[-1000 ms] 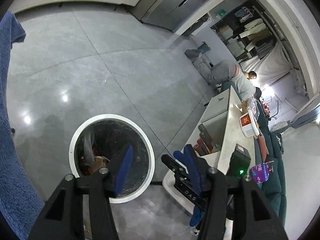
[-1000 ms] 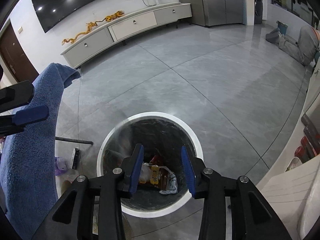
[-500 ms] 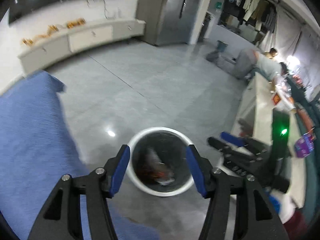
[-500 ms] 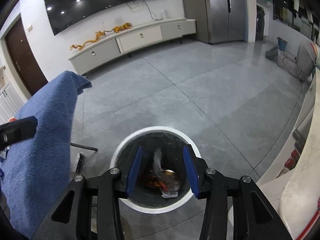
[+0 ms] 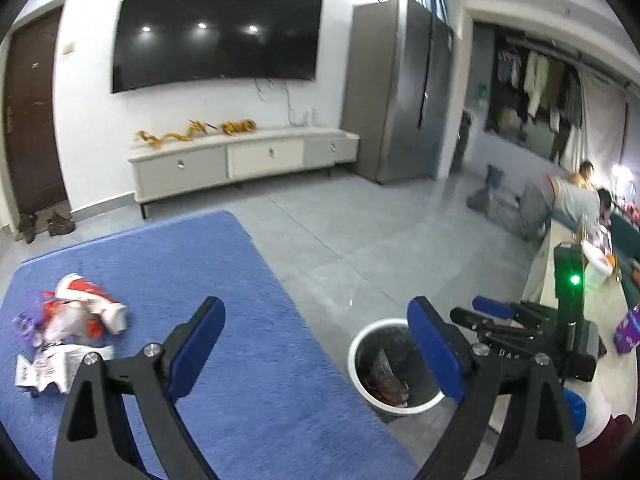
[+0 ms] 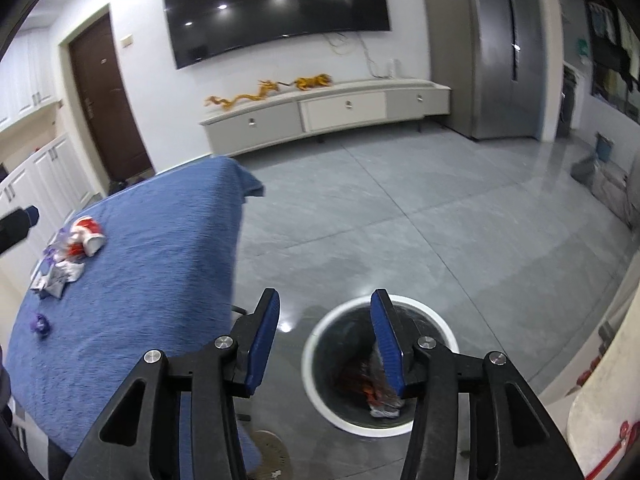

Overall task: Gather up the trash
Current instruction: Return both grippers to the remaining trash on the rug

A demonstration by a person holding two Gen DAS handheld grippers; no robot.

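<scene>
A white-rimmed trash bin (image 5: 362, 344) stands on the floor with wrappers inside; it also shows in the right wrist view (image 6: 320, 334). My left gripper (image 5: 316, 340) is open and empty, held above the blue-covered table (image 5: 248, 344) near its right edge. A pile of crumpled wrappers (image 5: 68, 332) lies on the cloth at the left; it also shows in the right wrist view (image 6: 68, 256), with a small purple scrap (image 6: 40, 324) nearer. My right gripper (image 6: 324, 336) is open and empty, above the floor beside the bin, and appears in the left wrist view (image 5: 492, 316).
A grey tiled floor (image 6: 400, 220) lies beyond the table. A low TV cabinet (image 5: 240, 160) and a wall TV (image 5: 216, 32) stand at the back. A person (image 5: 552, 204) kneels at the right by a white counter (image 5: 600, 320) with items on it.
Both grippers have lifted and tilted up from over the bin. The left one has swung left over the blue table, bringing the wrapper pile into view. Both stay open.
</scene>
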